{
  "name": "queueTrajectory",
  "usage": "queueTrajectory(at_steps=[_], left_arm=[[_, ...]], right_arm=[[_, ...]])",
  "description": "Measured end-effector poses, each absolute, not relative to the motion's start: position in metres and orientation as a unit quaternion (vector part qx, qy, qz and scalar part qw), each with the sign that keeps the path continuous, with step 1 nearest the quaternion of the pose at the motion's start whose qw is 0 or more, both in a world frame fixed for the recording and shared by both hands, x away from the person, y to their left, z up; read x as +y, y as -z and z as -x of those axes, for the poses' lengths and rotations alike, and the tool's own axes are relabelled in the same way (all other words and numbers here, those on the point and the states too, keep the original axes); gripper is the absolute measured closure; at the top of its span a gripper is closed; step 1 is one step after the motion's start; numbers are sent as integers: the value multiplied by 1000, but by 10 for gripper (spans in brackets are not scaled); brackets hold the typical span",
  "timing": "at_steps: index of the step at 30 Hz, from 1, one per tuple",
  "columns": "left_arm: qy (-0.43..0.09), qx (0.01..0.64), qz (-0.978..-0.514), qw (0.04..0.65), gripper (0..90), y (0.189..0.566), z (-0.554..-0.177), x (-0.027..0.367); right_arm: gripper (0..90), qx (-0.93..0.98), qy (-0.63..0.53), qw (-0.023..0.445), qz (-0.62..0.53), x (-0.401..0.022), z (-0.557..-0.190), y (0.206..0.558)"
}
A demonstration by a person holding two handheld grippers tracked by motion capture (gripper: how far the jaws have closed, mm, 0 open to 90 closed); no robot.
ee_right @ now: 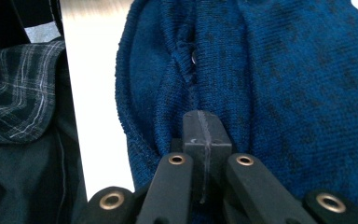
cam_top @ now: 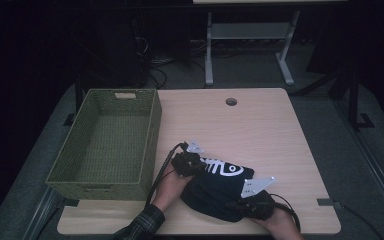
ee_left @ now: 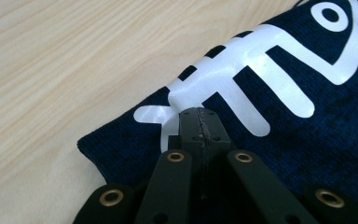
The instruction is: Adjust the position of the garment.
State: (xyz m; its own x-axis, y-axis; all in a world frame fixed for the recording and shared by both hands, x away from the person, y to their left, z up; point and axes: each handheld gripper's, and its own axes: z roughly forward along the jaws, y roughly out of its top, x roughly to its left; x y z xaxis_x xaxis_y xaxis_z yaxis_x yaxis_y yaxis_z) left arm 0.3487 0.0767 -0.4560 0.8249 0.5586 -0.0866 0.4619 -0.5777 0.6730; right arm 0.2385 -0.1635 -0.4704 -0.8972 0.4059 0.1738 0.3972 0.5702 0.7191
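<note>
So your dark navy knit garment [cam_top: 215,192] is sitting bunched up in the lower middle of the high view, on the light wood tabletop [cam_top: 260,130], close to its near edge. It's folded into a rounded lump, and the top face has a white fish-skeleton print [cam_top: 223,168] on it: spine, ribs, and a head with a round eye. In the left gripper view that print [ee_left: 261,70] runs from the centre up to the upper right, glossy against the fuzzy blue knit, and one corner of the fabric points toward the lower left of the frame.

Your left tool [ee_left: 200,122] has its jaws pressed together right on the tail end of the fish, at the cloth's edge. Your right tool [ee_right: 205,128] is closed too, jaws together against the knit, near a seam with a small metal snap [ee_right: 194,56] in the upper middle. I can't tell whether either one actually has fabric pinched.

The green woven basket [cam_top: 152,130] sits at the left of the tabletop. Your plaid sleeve [cam_top: 142,225] comes in at the bottom.
</note>
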Motion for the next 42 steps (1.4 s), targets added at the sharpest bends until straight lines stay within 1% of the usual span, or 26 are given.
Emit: queueTrajectory(at_steps=[2, 5, 9, 10, 12, 15, 18, 21, 24, 27, 31, 35, 42], left_arm=[[-68, 286, -883, 367, 897, 455, -348, 78], [-72, 286, -874, 387, 795, 446, -346, 84], [-67, 288, -859, 417, 695, 431, -334, 90], [-65, 284, -861, 417, 675, 427, -331, 92], [-63, 284, -858, 423, 616, 423, -322, 95], [-56, 292, -859, 417, 510, 423, -311, 99], [-51, 306, -859, 406, 437, 428, -305, 104], [-51, 321, -856, 403, 365, 434, -304, 108], [-60, 333, -851, 402, 281, 436, -307, 110], [-66, 345, -851, 390, 207, 440, -309, 113], [-64, 353, -851, 383, 160, 446, -313, 115], [-64, 351, -858, 369, 152, 452, -314, 114], [-57, 353, -862, 360, 147, 458, -314, 112]], right_arm=[[899, 885, -407, 3, -227, -164, -240, 468], [836, 872, -431, 5, -231, -170, -242, 459], [776, 853, -461, 34, -243, -182, -245, 445], [775, 847, -468, 43, -247, -187, -246, 442], [740, 840, -473, 62, -256, -194, -248, 438], [664, 834, -465, 90, -285, -206, -257, 438], [620, 831, -453, 107, -305, -215, -262, 442], [523, 826, -445, 119, -325, -225, -265, 448], [400, 823, -434, 137, -340, -235, -265, 453], [313, 819, -419, 155, -360, -243, -263, 459], [211, 810, -404, 166, -391, -256, -264, 465], [134, 804, -391, 164, -417, -264, -265, 472], [79, 806, -366, 180, -429, -265, -270, 479]])
